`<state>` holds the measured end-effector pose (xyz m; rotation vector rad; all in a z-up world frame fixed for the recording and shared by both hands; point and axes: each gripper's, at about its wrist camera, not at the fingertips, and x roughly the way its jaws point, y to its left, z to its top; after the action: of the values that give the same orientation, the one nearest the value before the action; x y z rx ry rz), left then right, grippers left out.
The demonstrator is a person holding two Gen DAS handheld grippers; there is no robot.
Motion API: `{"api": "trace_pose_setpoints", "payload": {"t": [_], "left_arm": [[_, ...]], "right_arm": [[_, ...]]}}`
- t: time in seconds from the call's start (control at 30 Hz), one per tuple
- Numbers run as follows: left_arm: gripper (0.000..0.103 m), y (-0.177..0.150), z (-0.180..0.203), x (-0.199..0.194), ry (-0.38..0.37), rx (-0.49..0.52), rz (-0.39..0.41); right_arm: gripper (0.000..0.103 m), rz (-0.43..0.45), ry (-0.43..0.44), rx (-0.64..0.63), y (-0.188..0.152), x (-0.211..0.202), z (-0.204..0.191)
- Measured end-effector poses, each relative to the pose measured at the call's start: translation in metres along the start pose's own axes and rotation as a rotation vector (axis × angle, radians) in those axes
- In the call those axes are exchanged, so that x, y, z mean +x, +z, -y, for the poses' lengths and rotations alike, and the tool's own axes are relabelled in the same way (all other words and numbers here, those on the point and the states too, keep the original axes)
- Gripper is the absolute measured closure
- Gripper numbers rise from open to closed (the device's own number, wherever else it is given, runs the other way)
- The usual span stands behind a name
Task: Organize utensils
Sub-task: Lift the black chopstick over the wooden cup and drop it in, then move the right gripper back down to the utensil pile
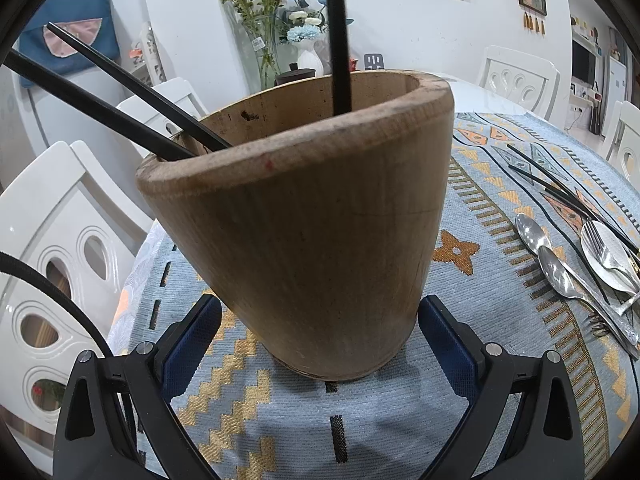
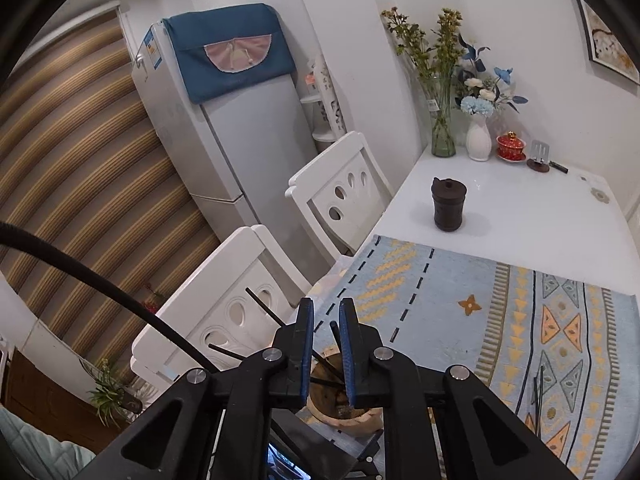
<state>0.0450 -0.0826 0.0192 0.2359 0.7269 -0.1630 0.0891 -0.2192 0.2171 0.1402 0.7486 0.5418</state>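
The wooden utensil holder (image 1: 296, 232) is clamped by the left gripper (image 1: 320, 336); the right gripper (image 2: 326, 344) fingers stand slightly apart around a black chopstick (image 2: 335, 335), seemingly released.

I see the cup (image 1: 304, 224) standing on the table (image 1: 400, 412), between the fingers (image 1: 192, 344) of my left gripper (image 1: 320, 344). Three chopsticks (image 1: 338, 36) stand in it. To its right lie spoons (image 1: 556, 268), a fork (image 1: 604, 244) and more chopsticks (image 1: 560, 184). My right gripper (image 2: 326, 316) hangs over the cup.
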Motion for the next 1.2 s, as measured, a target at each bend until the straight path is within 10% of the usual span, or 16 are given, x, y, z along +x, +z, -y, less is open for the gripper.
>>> {"api": "trace_pose_setpoints", "payload": {"t": [0.73,1.2], "left_arm": [[0.004,-0.003,0.004,-0.001,-0.003,0.006,-0.019],[0.004,0.003,0.005,0.003,0.005,0.017,-0.028]], "right_arm": [[0.091,-0.012,0.037,0.047,0.032,0.045,-0.017],[0.074,0.028,-0.073,0.106,0.012,-0.012,0.031]]}}
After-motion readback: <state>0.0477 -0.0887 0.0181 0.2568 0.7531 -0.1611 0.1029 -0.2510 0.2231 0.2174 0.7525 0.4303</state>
